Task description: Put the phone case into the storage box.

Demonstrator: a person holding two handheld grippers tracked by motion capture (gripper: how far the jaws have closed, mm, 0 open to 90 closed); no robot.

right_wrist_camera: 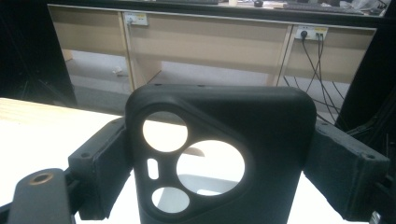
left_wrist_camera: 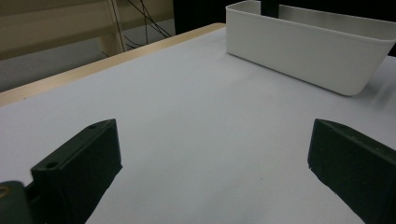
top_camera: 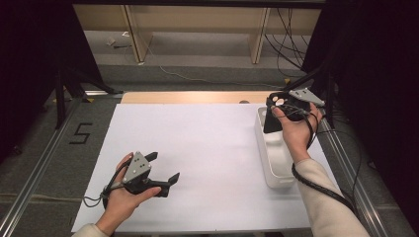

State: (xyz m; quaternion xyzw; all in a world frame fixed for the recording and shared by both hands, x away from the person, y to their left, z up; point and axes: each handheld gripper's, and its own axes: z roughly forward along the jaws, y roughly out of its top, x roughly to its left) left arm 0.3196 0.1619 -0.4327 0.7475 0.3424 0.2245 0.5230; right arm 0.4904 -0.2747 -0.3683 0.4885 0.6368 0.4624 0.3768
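A black phone case (right_wrist_camera: 219,154) with round camera cut-outs stands upright between the jaws of my right gripper (right_wrist_camera: 219,163), which is shut on its two sides. In the high view the case (top_camera: 273,118) hangs over the far end of a white bin (top_camera: 276,165) at the table's right, held by my right gripper (top_camera: 281,111). My left gripper (top_camera: 164,169) rests low over the white table (top_camera: 197,148) near the front left, its jaws spread wide with nothing between them. From the left gripper view, the bin (left_wrist_camera: 308,51) stands ahead to the right.
A wooden strip (top_camera: 192,97) borders the table's far edge. Beyond it are wooden desk legs and loose cables (top_camera: 286,39) on the floor. Metal rails (top_camera: 34,173) run along both sides of the table, with a "5" marked on the left floor.
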